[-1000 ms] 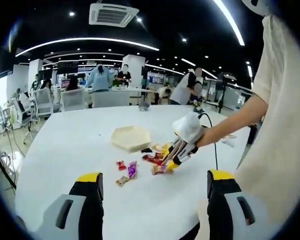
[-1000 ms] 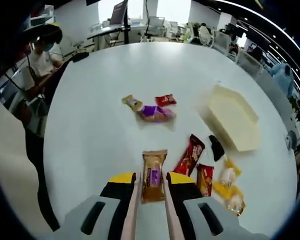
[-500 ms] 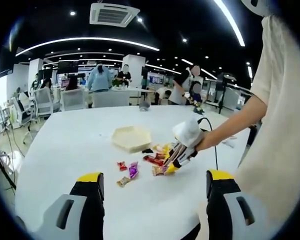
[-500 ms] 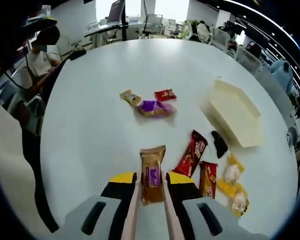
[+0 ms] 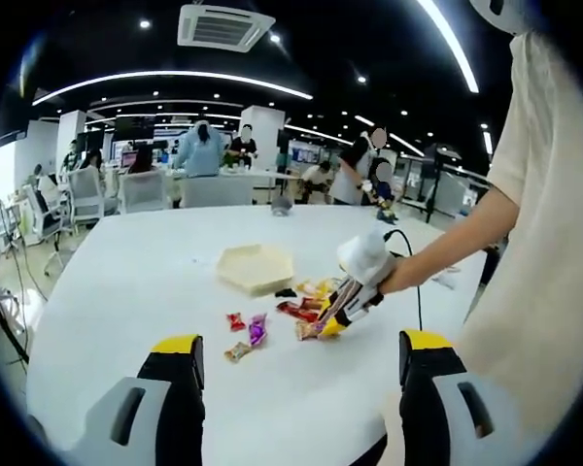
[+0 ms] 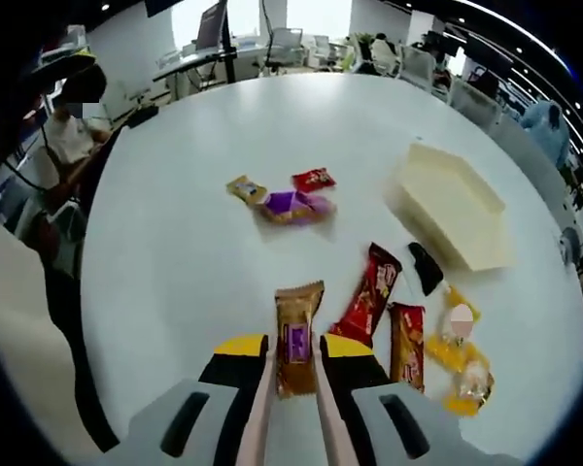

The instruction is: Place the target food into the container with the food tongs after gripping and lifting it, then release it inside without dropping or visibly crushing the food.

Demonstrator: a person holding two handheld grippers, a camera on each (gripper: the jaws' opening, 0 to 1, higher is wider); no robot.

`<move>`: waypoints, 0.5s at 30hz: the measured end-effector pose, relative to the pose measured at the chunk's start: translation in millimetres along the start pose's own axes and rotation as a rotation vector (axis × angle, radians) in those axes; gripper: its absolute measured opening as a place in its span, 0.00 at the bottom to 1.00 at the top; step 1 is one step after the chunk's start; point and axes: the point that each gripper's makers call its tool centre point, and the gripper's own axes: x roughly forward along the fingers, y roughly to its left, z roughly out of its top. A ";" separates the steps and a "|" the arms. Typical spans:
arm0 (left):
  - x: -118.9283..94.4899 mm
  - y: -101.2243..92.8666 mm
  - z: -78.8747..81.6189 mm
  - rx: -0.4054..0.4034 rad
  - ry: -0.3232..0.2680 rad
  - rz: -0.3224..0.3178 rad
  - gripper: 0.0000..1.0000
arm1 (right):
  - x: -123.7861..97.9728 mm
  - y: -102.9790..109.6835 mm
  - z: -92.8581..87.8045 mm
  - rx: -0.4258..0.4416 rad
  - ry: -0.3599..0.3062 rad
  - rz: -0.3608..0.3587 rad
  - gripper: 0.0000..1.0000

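1. Gripping the brown snack packet (image 6: 296, 335) between tongs, the right tool (image 6: 293, 351) is closed on it, raised off the desk (image 6: 175, 243) for carrying.
2. Cream container (image 6: 454, 206) sits ahead-right, empty.
3. Left tool (image 5: 296, 354) gapes wide, idle, holding nothing.

Brown wrapped snack (image 6: 296, 336) lies lengthwise, well short of cream hexagonal container (image 6: 454, 218).

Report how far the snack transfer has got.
Done: the right gripper has gripped the brown snack packet between the tongs. In hand: the packet is lifted above the white table. Left: carry it to the empty cream container and release. The left gripper hangs open.
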 end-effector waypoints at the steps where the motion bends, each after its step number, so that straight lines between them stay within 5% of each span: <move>1: 0.2 0.2 0.1 -0.001 -0.001 0.000 0.82 | -0.3 -0.4 -0.3 0.007 -0.001 0.000 0.20; 15: 3.0 -1.0 2.7 0.004 -0.010 -0.003 0.83 | -11.4 -3.9 5.4 0.063 -0.037 -0.006 0.20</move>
